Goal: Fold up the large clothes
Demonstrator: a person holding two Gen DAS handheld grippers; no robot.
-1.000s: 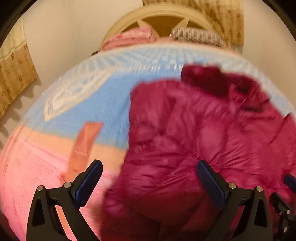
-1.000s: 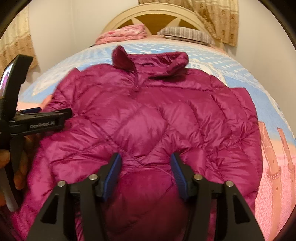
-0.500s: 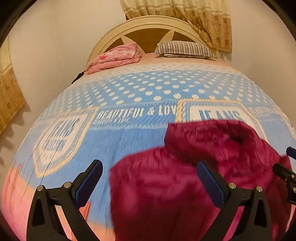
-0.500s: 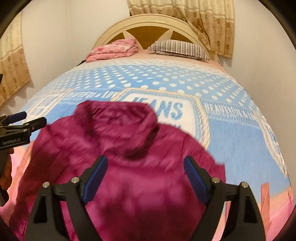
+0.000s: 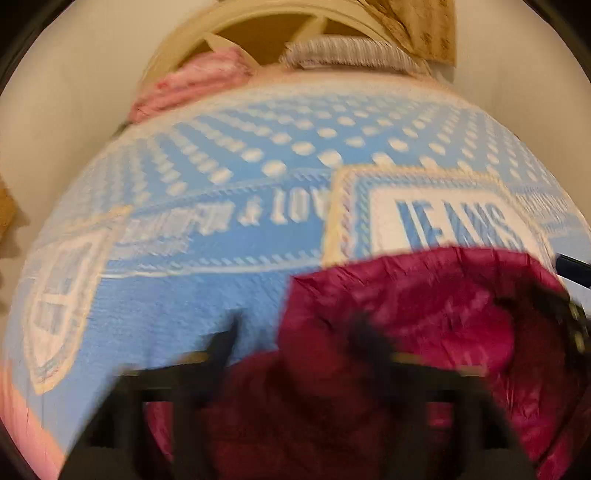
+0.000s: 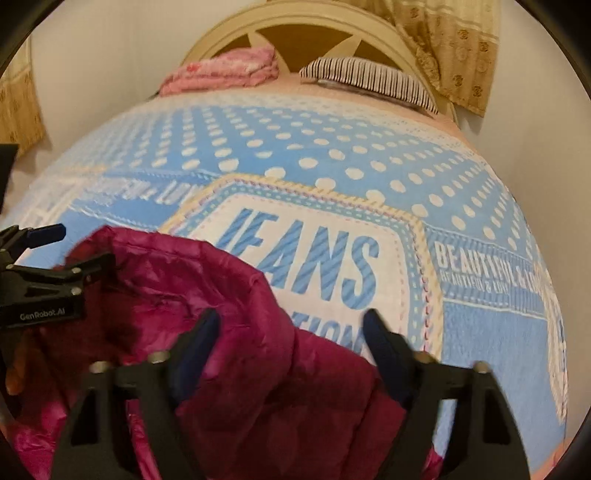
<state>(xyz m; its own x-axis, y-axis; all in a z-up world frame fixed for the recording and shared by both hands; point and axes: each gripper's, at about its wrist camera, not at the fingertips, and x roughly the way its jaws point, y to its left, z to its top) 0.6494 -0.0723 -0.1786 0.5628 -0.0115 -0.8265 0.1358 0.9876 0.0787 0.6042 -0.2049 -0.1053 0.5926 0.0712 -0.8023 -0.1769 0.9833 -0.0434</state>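
A wide bed covered by a light-blue fleece blanket with white dots and a white "JEANS" panel fills both views. On its near part lies a bunched magenta quilted puffer jacket, its collar end raised toward the panel and its bulk running back under both grippers.

The right gripper has its jaws about half spread and closing; jacket fabric sits between the blue-padded fingers, but the pads do not visibly press on it. The left gripper is heavily blurred in its own view; its jaws are closing, narrower than the right pair, with jacket fabric between them, and whether they pinch it I cannot tell. In the right wrist view that left gripper shows at the left edge, right up against the jacket's raised edge, with fingers of a hand below it.

Beyond the jacket the blanket lies open right up to the head of the bed; on the right it runs bare to its edge near the pale wall.

At the cream arched headboard rest a folded pink blanket and a striped pillow, well apart from the jacket. A tan patterned curtain hangs at upper right.
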